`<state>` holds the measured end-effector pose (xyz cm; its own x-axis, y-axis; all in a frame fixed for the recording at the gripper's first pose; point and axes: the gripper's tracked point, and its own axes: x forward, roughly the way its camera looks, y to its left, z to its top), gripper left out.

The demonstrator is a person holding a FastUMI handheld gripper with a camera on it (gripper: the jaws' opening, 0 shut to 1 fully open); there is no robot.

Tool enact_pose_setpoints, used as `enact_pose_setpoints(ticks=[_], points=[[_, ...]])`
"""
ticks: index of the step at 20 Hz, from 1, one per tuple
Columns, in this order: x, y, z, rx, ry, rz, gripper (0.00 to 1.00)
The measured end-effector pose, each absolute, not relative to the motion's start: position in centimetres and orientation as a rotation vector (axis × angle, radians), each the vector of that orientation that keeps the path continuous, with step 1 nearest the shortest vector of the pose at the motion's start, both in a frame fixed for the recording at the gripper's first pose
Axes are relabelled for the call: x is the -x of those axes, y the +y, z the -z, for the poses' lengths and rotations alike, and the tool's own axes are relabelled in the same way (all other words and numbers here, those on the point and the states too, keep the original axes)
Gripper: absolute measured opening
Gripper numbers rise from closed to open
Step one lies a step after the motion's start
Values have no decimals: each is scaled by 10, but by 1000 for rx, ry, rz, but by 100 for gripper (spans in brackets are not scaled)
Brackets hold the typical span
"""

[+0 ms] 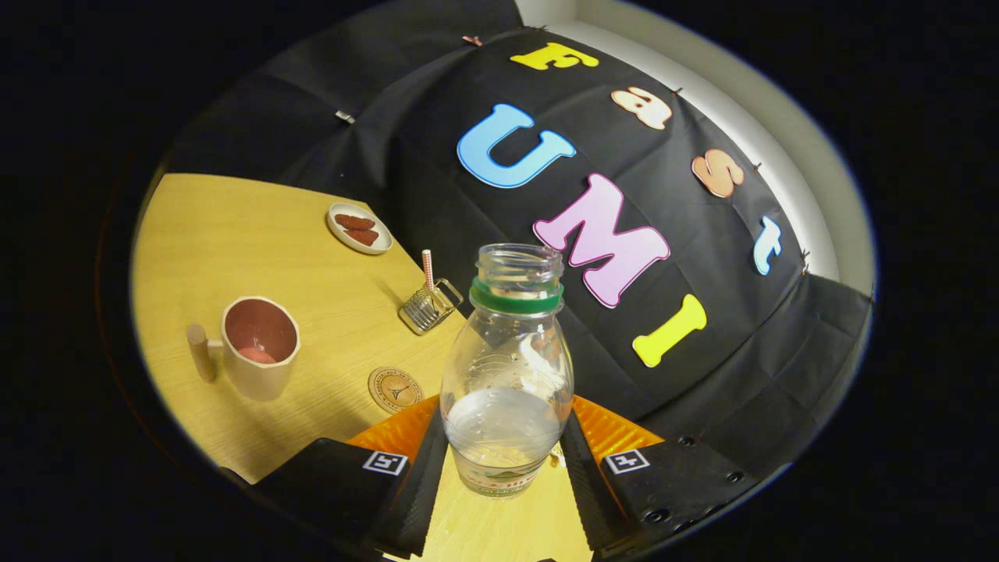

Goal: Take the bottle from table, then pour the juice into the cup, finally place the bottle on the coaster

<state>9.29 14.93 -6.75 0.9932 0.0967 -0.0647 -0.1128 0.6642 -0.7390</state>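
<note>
The gripper holds the bottle between its two fingers, which press on the lower body of the bottle from the left and from the right, so the jaws are clamped on it. The bottle is clear plastic, without cap, with a green ring under its open mouth, and some clear liquid lies in its lower part. It seems lifted and a little tilted, because the table appears slanted under it.

Just beyond the left finger, the round coaster lies flat on the table. Further left stands the cup, pale outside and reddish inside, with a wooden handle on its left side. I cannot tell with certainty if there is juice in it.

Behind the coaster, a small wire holder stands with a striped straw in it. At the far side lies a small plate with two reddish pieces on it.

In my judgement the pouring is the step in hand. To do it well, bring the mouth of the bottle over the middle of the cup, tilt slowly, and keep the grip firm, as the smooth plastic can slip. The wire holder is near the way, so it is better to pass in front of it.
</note>
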Motion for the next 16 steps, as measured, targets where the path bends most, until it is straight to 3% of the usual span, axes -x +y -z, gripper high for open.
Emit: enact_pose_setpoints(ticks=[16], points=[[-110, 219, 112, 1294, -59, -268, 76]])
